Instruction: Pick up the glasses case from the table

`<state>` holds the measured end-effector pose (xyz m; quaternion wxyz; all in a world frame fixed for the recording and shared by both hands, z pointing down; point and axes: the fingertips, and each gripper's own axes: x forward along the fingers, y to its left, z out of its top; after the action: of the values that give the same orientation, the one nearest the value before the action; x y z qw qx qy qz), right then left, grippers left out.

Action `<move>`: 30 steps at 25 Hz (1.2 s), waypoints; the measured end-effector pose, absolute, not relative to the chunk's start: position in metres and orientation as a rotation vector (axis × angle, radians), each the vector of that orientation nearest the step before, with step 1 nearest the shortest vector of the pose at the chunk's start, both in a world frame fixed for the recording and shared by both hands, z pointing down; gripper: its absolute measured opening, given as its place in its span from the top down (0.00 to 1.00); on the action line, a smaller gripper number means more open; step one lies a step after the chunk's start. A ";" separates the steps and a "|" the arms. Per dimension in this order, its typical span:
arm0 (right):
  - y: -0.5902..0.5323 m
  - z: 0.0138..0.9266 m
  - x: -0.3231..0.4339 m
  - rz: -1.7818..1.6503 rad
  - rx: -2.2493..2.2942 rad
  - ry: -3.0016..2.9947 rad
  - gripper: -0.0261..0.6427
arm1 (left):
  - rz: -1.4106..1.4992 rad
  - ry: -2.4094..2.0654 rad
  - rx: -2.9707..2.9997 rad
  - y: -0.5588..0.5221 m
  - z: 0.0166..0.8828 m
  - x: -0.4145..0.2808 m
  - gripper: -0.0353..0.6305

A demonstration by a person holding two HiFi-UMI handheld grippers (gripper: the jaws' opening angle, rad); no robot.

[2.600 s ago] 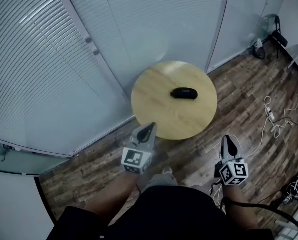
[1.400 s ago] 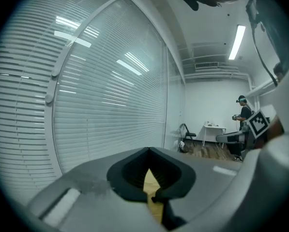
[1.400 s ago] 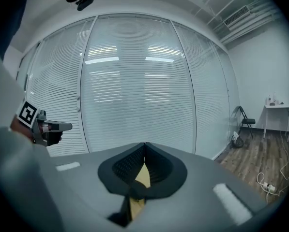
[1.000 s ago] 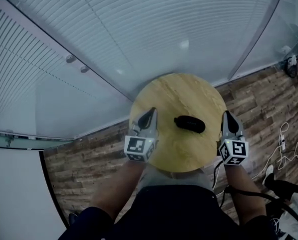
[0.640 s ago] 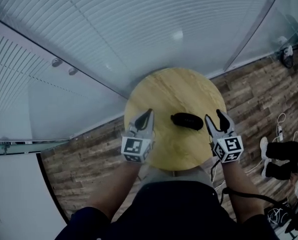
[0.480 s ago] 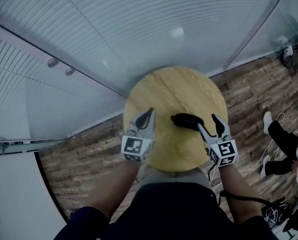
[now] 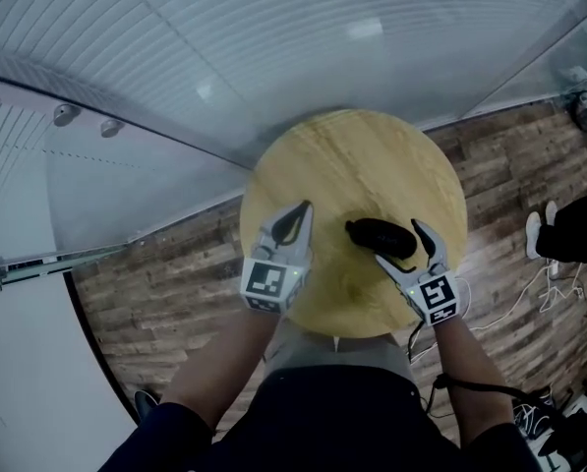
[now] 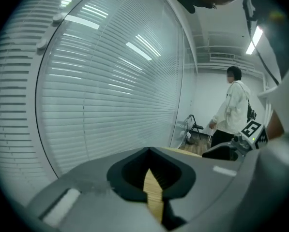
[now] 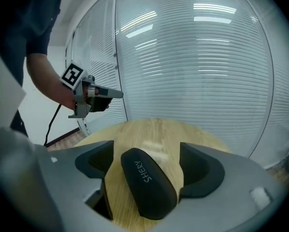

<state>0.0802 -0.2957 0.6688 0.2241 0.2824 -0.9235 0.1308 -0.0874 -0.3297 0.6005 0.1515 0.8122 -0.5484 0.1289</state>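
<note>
Lying on the round wooden table (image 7: pixel 367 155), right of its middle and toward the near edge, is the black glasses case (image 7: pixel 377 232); the right gripper (image 7: pixel 401 246) reaches in from the near right with its jaws spread wide around the case; those jaws have just been opening, and in the right gripper view the glasses case (image 9: pixel 146 182), lettered SHERY along its top, lies between them; bare wood shows between the case and the left pad, while whether the right pad touches it cannot be told; the case rests flat on the table. The left gripper (image 7: pixel 295 219) hangs over the table's left edge, well apart from the case; its jaws are pressed together at the tips with nothing in them. White blinds (image 7: pixel 273 47) stand behind the table; plank flooring (image 7: pixel 175 268) surrounds it.
</note>
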 end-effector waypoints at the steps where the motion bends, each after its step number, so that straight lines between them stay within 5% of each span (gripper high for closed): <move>1: -0.298 0.674 0.079 0.342 0.742 -2.537 0.33 | 0.371 -1.574 2.324 -0.333 0.605 -0.090 0.94; 22: -0.314 0.760 0.064 0.251 0.484 -2.327 0.32 | 0.361 -1.576 2.272 -0.365 0.627 -0.091 0.94; 30: -0.312 0.774 0.058 0.375 0.468 -2.256 0.39 | 0.417 -1.578 2.282 -0.357 0.634 -0.097 0.94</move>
<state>0.0583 -0.3123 0.7738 0.3928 0.1845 -0.8887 0.1476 -0.0974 -0.3575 0.6342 0.1672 0.8018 -0.5547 0.1464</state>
